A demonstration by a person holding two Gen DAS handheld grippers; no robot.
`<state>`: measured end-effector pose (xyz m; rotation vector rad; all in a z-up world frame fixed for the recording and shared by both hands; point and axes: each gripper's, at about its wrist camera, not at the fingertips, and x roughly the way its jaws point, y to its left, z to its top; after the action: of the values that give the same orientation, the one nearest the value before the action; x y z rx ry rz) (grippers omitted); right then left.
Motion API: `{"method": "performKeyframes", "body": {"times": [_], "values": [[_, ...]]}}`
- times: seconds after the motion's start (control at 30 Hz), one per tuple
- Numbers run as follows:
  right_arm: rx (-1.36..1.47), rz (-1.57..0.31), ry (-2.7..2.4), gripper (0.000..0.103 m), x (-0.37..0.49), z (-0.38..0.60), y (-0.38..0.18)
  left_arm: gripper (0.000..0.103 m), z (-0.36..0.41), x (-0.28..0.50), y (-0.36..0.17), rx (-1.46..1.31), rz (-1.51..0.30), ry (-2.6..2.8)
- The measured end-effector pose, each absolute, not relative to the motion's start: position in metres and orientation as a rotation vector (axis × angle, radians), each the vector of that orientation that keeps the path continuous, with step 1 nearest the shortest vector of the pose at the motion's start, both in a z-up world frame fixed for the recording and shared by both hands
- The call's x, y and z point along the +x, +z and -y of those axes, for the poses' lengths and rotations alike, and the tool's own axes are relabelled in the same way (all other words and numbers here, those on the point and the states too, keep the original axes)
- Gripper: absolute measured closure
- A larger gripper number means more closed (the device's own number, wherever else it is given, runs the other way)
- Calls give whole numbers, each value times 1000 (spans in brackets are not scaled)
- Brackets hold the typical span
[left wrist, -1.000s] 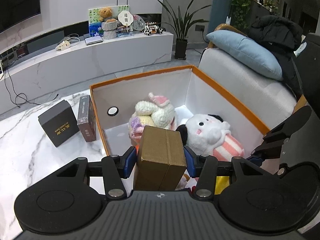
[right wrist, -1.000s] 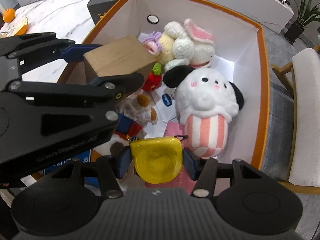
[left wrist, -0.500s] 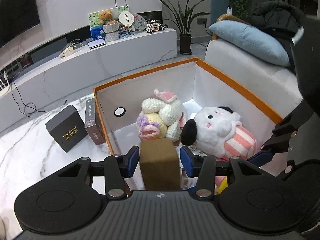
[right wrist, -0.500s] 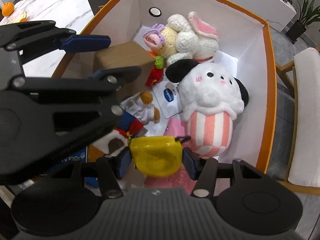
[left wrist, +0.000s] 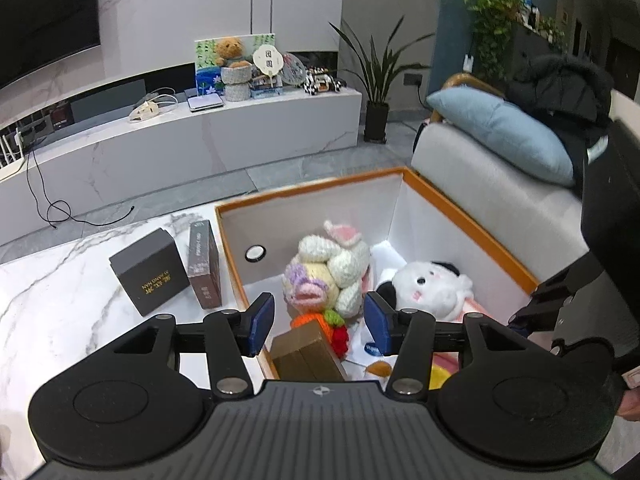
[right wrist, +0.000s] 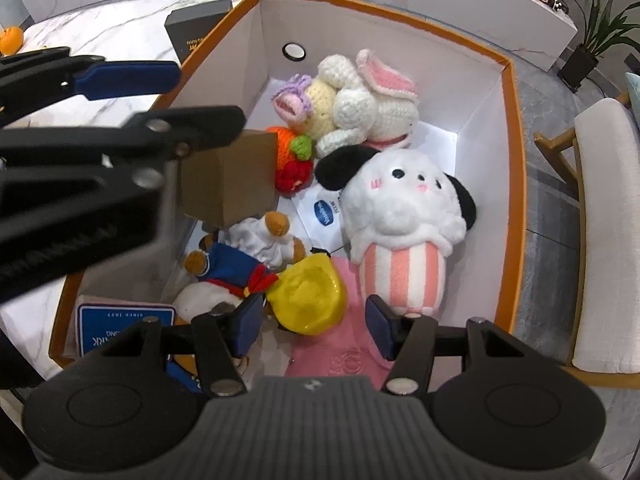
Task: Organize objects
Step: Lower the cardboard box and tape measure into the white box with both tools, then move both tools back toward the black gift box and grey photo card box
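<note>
The left gripper (left wrist: pixel 318 326) has just been opening, nothing between its jaws now. The brown box (right wrist: pixel 230 178) sits inside the big orange box (right wrist: pixel 516 128). The right gripper (right wrist: pixel 314 324) is open; the yellow thing (right wrist: pixel 310 300) lies below. Next should be fetching the black box (left wrist: pixel 150 272) on the far left.

The orange-rimmed white storage box (right wrist: pixel 516 168) is crowded: a brown cardboard carton (right wrist: pixel 236 184) stands against its left wall, crocheted bunny dolls (right wrist: pixel 360 100) fill the far middle, and a white plush dog in pink stripes (right wrist: pixel 400 220) lies along the right. Bare floor shows only in the far right corner. Outside, two dark gift boxes (left wrist: pixel 152 272) stand just beside the box on the marble tabletop (left wrist: pixel 48 320).
</note>
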<state>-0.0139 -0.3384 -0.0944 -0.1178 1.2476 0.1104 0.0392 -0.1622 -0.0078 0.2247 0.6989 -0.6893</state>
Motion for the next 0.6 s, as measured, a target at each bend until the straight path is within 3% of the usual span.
{"method": "performKeyframes", "body": {"times": [0.6], "values": [[-78,-1128,75,40,-12,339,-71,33,111,71,17,88,-657,-587]]}}
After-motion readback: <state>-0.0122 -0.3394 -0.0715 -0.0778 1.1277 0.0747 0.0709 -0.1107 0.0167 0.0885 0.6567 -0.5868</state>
